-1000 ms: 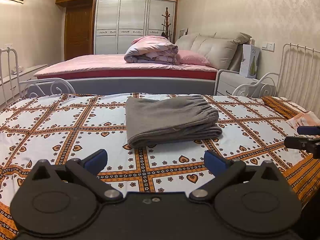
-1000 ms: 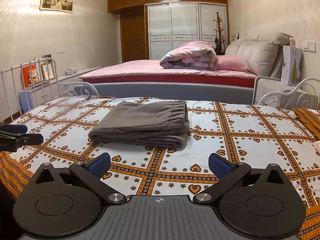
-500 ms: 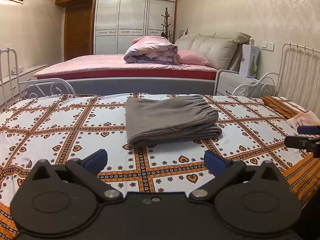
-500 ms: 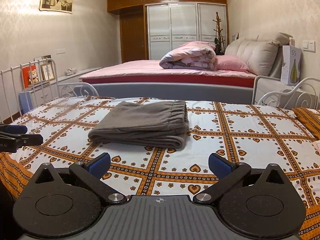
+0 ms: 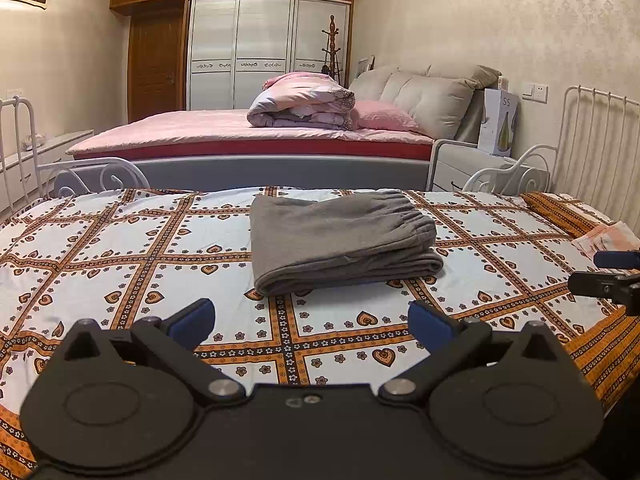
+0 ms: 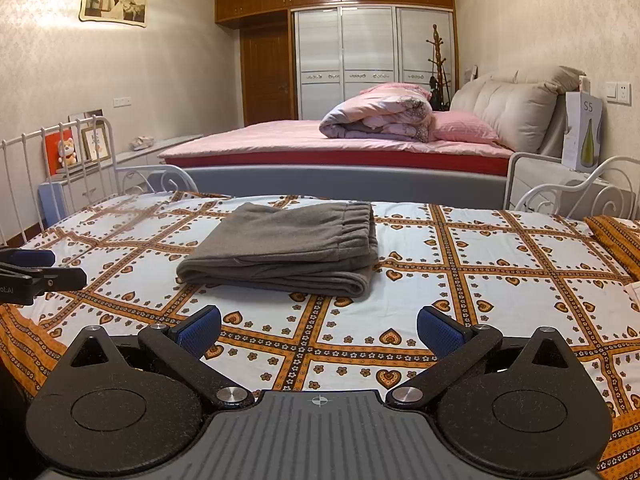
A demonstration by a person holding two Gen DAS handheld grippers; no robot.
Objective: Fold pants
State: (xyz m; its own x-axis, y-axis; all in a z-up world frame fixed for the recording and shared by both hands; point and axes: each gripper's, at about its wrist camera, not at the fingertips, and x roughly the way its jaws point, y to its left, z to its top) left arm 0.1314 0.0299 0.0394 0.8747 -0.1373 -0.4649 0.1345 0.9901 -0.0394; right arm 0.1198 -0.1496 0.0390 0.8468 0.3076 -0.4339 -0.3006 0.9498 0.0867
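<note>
Nothing had been moved since earlier: pants (image 5: 340,240) lay folded on the bed (image 5: 120,248), both grippers' (image 5: 311,322) (image 6: 319,326) jaws spread, empty; best withdrawn without disturbing folds.

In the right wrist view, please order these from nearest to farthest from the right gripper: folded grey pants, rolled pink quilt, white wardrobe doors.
From the right gripper:
1. Folded grey pants, just ahead, slightly left.
2. Rolled pink quilt, on the far bed.
3. White wardrobe doors, at the back wall.
</note>
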